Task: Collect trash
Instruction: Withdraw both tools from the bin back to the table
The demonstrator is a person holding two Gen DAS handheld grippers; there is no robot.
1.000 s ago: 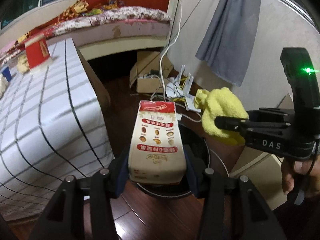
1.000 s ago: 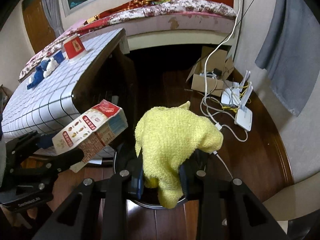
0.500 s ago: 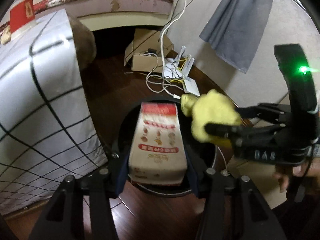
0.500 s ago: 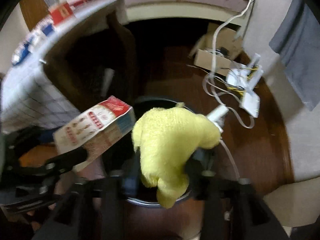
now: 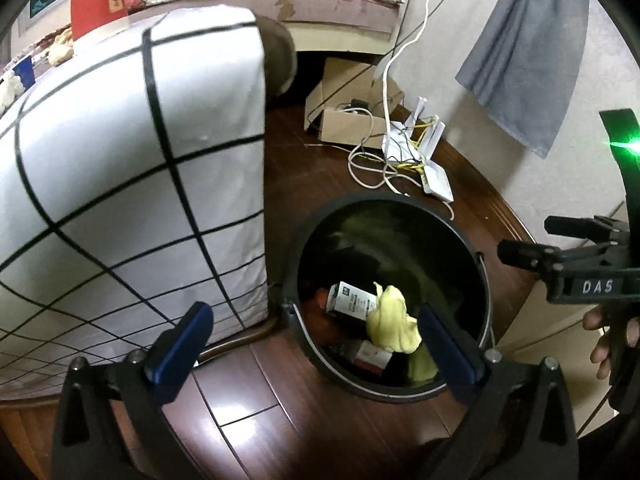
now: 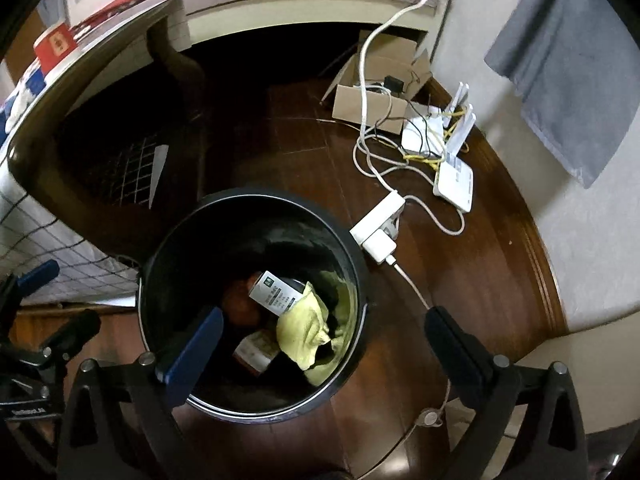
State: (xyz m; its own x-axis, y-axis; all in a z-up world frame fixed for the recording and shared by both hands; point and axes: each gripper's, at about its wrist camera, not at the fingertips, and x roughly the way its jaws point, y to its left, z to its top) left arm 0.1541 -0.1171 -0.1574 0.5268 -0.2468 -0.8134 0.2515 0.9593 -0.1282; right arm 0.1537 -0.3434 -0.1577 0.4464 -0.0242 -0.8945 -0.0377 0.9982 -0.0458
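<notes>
A black round trash bin (image 5: 308, 224) stands on the wood floor; it also shows in the right wrist view (image 6: 352, 240). Inside lie a yellow cloth (image 5: 394, 326) (image 6: 306, 330) and a carton (image 5: 350, 300) (image 6: 276, 292), with a red-brown carton end (image 6: 256, 350) lower down. My left gripper (image 5: 316, 344) is open and empty above the bin's near rim. My right gripper (image 6: 324, 344) is open and empty above the bin; it shows from the side in the left wrist view (image 5: 568, 252).
A table with a white checked cloth (image 5: 120, 184) stands left of the bin, with a red paper cup (image 5: 98, 6) on it. Cables, a power strip (image 6: 378, 226), a white router (image 6: 454, 182) and a cardboard box (image 5: 348, 112) lie on the floor beyond. A grey cloth (image 5: 528, 48) hangs on the wall.
Both grippers opened over the bin. The carton dropped from the left gripper and the yellow cloth from the right one; both now lie inside the bin.
</notes>
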